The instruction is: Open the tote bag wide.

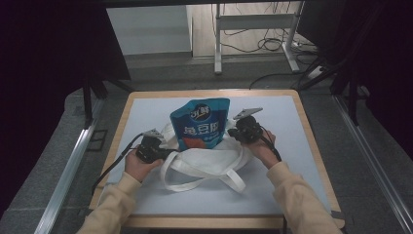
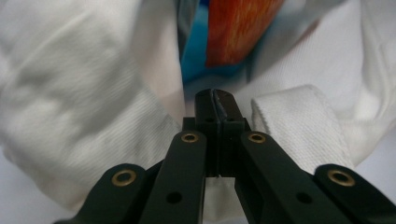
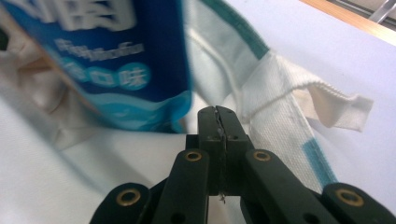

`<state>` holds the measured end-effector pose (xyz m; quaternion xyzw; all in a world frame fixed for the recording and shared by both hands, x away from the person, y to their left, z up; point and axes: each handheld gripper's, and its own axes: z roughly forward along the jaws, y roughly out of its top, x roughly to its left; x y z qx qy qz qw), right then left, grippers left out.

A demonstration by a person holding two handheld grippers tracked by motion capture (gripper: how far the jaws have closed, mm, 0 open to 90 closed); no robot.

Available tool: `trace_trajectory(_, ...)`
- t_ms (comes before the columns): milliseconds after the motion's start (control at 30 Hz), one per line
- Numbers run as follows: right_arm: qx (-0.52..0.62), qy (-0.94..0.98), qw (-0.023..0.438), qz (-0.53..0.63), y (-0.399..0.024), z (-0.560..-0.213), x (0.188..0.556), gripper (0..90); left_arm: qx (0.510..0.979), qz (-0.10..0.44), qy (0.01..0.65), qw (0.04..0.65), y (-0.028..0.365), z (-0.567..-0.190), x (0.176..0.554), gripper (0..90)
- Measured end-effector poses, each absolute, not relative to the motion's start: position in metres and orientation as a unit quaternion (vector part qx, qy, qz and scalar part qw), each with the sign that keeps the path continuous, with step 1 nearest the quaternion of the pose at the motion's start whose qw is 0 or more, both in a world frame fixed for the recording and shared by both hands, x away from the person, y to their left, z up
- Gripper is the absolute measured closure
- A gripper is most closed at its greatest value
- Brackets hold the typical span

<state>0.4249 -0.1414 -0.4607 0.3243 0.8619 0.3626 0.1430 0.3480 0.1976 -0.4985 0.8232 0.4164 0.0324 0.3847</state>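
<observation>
A white canvas tote bag lies on the table with a blue snack pouch standing tilted in its mouth. My left gripper is at the bag's left rim. In the left gripper view its jaws are pressed together, with the bag's cloth all around them and the pouch just beyond. My right gripper is at the bag's right rim beside the pouch. Its jaws are also shut, seemingly pinching the bag's edge, with the pouch close on their left.
The bag's two handles loop toward the table's front. A pale mat covers the wooden table. Grey floor, a desk frame and cables lie beyond the far edge.
</observation>
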Motion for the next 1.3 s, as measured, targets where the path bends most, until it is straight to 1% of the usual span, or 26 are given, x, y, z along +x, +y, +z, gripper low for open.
trace_trajectory(333,0.35,0.859,0.146,0.345,-0.141,-0.471,0.451,89.0,0.829,0.026,0.409,0.382,0.199,-0.504,0.344,90.0)
trace_trajectory(700,0.357,0.857,0.143,0.344,-0.144,-0.477,0.459,89.0,0.832,0.025,0.405,0.379,0.199,-0.505,0.342,90.0)
trace_trajectory(833,0.359,0.852,0.145,0.352,-0.144,-0.473,0.455,88.9,0.825,0.034,0.406,0.393,0.2,-0.503,0.341,90.0)
trace_trajectory(933,0.352,0.848,0.148,0.369,-0.146,-0.463,0.447,88.9,0.815,0.048,0.405,0.412,0.203,-0.497,0.341,90.0)
trace_trajectory(1000,0.349,0.844,0.149,0.379,-0.15,-0.456,0.441,88.9,0.8,0.056,0.408,0.436,0.207,-0.491,0.34,90.0)
trace_trajectory(1167,0.343,0.827,0.153,0.419,-0.163,-0.442,0.427,88.9,0.778,0.077,0.411,0.469,0.221,-0.478,0.335,90.0)
trace_trajectory(1300,0.347,0.819,0.151,0.432,-0.174,-0.438,0.418,88.9,0.766,0.099,0.413,0.483,0.229,-0.466,0.327,90.0)
